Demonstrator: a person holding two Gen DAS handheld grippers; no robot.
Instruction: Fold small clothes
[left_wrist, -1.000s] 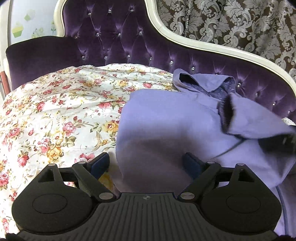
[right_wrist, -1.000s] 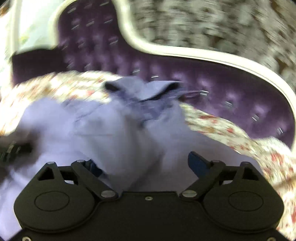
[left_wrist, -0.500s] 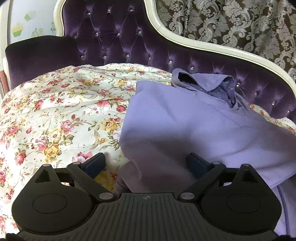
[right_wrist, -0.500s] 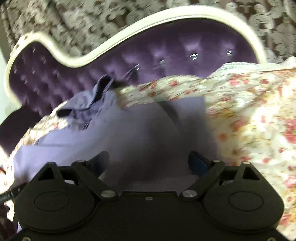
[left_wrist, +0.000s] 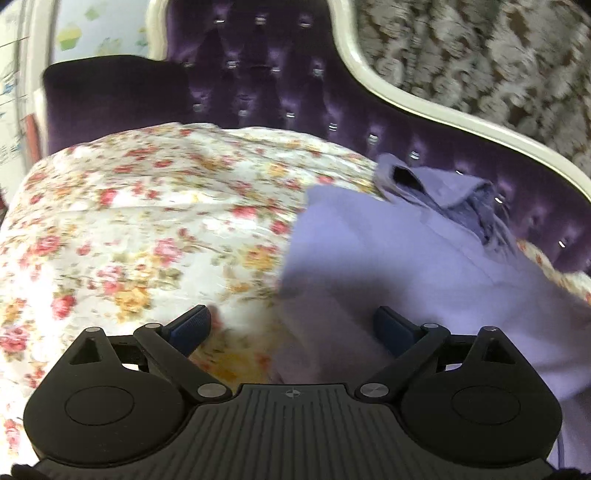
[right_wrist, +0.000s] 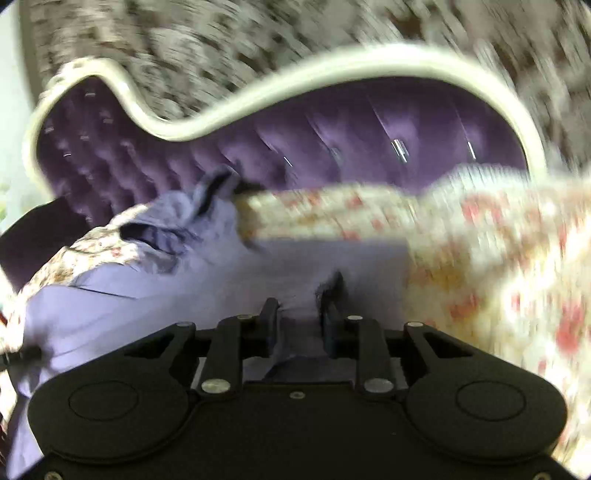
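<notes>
A lavender shirt (left_wrist: 406, 258) lies on the floral bedspread (left_wrist: 129, 229), collar toward the headboard. My left gripper (left_wrist: 291, 325) is open just above the shirt's left edge, with nothing between its fingers. In the right wrist view the same shirt (right_wrist: 155, 295) spreads to the left, and my right gripper (right_wrist: 299, 306) is shut on a bunched fold of the shirt's right edge. Both views are blurred by motion.
A purple tufted headboard (left_wrist: 277, 85) with a cream frame (right_wrist: 258, 96) stands behind the bed. A dark purple cushion (left_wrist: 110, 96) sits at the back left. Floral bedspread (right_wrist: 498, 258) lies right of the shirt.
My right gripper has closed on the shirt's right edge; it was open before. The folded-over part of the shirt now lies flat. My left gripper has shifted slightly left and stays open.
</notes>
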